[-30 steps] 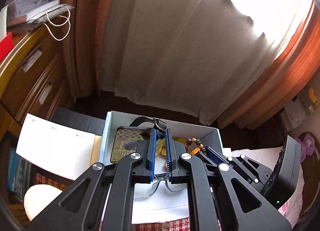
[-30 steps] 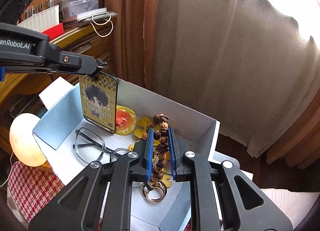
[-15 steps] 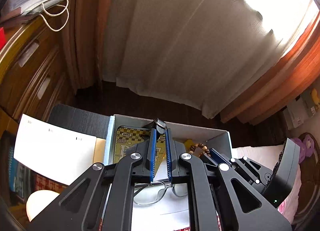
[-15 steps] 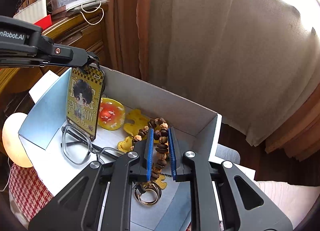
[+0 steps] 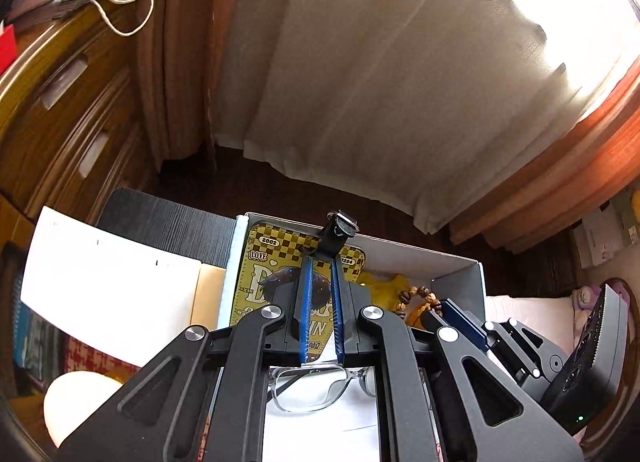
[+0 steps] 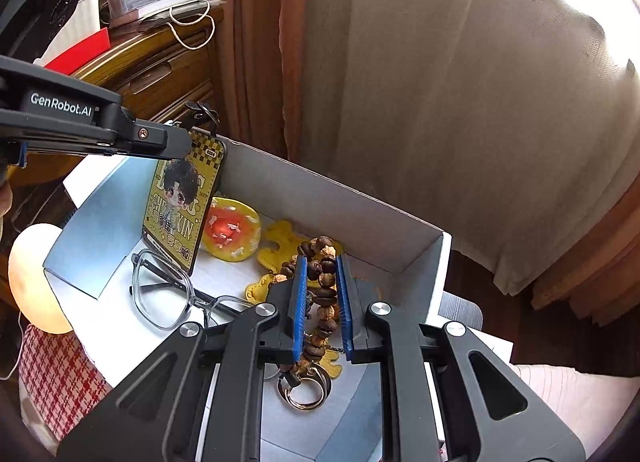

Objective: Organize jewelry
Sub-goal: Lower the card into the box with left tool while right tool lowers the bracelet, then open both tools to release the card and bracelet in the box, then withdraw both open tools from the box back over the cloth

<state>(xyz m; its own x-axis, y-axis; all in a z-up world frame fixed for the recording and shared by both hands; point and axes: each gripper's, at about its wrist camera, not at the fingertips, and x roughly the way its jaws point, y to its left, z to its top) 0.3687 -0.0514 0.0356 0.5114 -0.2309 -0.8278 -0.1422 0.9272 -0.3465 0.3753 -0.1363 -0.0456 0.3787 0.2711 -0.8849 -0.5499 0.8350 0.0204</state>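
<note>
Right now your left gripper (image 5: 320, 262) is clenched on the black strap (image 5: 334, 240) of a yellow checkered character tag (image 6: 182, 205), which hangs upright with its lower edge down among the things in the open white box (image 6: 320, 197). In the right wrist view the tag's bottom corner sits just beside the clear-framed glasses (image 6: 168, 290) lying on the box floor, though you cannot tell whether it touches them. Your right gripper (image 6: 322, 282) is clamped on a strand of brown coffee-bean beads (image 6: 322, 262); the strand runs between the blue pads (image 6: 299, 302) and ends below in a bundle of metal key rings (image 6: 306, 392) that rests low in the box. Behind the beads, a round yellow and orange charm (image 6: 232, 229) and flat yellow duck-shaped pieces (image 6: 280, 246) lie against the far wall of the box. From the left wrist view, a white notepad (image 5: 104, 286) lies outside the box on its left, and pale curtains (image 5: 360, 81) hang behind.
</note>
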